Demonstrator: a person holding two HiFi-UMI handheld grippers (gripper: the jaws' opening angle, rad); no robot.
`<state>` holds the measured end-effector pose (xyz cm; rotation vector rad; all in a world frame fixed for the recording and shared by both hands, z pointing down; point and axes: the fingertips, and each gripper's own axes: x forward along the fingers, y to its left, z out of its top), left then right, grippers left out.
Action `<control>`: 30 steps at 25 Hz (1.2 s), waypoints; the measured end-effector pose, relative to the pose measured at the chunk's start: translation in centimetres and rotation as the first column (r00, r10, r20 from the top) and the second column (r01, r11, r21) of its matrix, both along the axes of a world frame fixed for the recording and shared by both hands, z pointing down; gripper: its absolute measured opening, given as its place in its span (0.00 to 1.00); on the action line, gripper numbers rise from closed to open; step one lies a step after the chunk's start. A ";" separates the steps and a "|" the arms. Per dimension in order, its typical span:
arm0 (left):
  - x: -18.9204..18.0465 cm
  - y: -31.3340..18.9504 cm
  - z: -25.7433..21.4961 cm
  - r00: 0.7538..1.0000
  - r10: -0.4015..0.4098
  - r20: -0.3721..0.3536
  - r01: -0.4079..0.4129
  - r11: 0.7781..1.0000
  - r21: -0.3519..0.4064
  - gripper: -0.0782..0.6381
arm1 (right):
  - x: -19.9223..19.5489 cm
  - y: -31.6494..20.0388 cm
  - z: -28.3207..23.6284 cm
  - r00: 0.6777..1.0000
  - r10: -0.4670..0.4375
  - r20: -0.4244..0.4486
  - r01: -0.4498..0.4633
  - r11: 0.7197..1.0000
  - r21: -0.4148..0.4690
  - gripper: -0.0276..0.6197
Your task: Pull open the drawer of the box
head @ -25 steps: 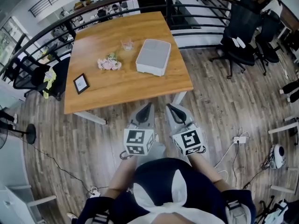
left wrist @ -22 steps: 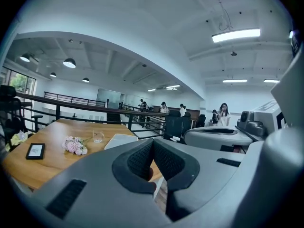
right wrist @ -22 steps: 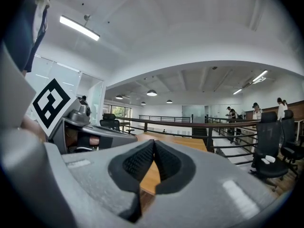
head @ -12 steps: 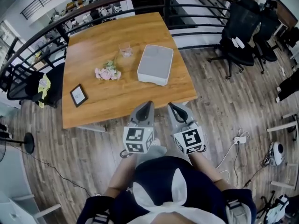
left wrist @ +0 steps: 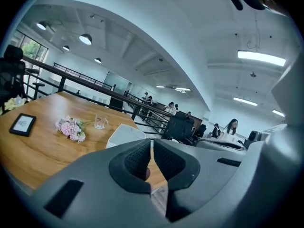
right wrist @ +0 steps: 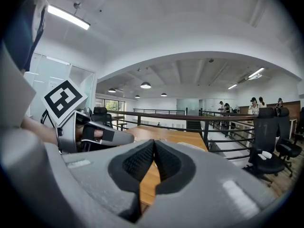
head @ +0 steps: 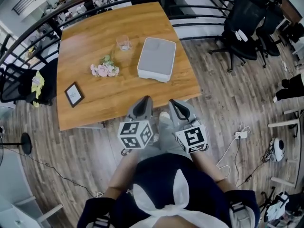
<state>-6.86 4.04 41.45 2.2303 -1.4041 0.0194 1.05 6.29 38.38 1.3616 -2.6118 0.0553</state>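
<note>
A white box (head: 156,60) lies flat on the wooden table (head: 95,27), right of centre; no drawer front shows from above. Both grippers are held side by side close to the person's body, at the table's near edge and well short of the box. In the left gripper (head: 144,102) view the box (left wrist: 124,134) sits beyond the jaws. The left jaws (left wrist: 152,148) are just starting to open, with only a thin slit and nothing between them. The right gripper (head: 175,103) is shut and empty (right wrist: 154,148), and a sliver of the box (right wrist: 190,146) shows past it.
On the table left of the box are pink flowers (head: 104,69), a small glass (head: 123,43) and a dark picture frame (head: 73,94). A black railing (head: 199,13) runs behind the table. Office chairs (head: 247,37) stand on the wood floor at the right.
The person has come closer to the table: its near edge now reaches the gripper tips. Both grippers keep their side-by-side pose near the body.
</note>
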 end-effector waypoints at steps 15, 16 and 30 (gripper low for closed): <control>0.2 -8.7 2.1 0.968 -0.014 -0.249 -0.018 0.992 -0.128 0.44 | -0.3 -9.3 0.0 1.000 0.005 -0.004 -0.004 0.999 0.044 0.04; 0.0 -9.4 2.6 0.962 -0.040 -0.272 -0.002 0.988 -0.153 0.44 | -0.3 -10.0 -0.1 1.000 0.004 -0.005 -0.004 0.999 0.046 0.04; 0.4 -13.4 10.1 0.918 -0.161 -0.362 0.007 0.921 -0.390 0.44 | 0.5 -14.7 2.1 1.000 0.020 -0.019 -0.020 1.000 -0.022 0.04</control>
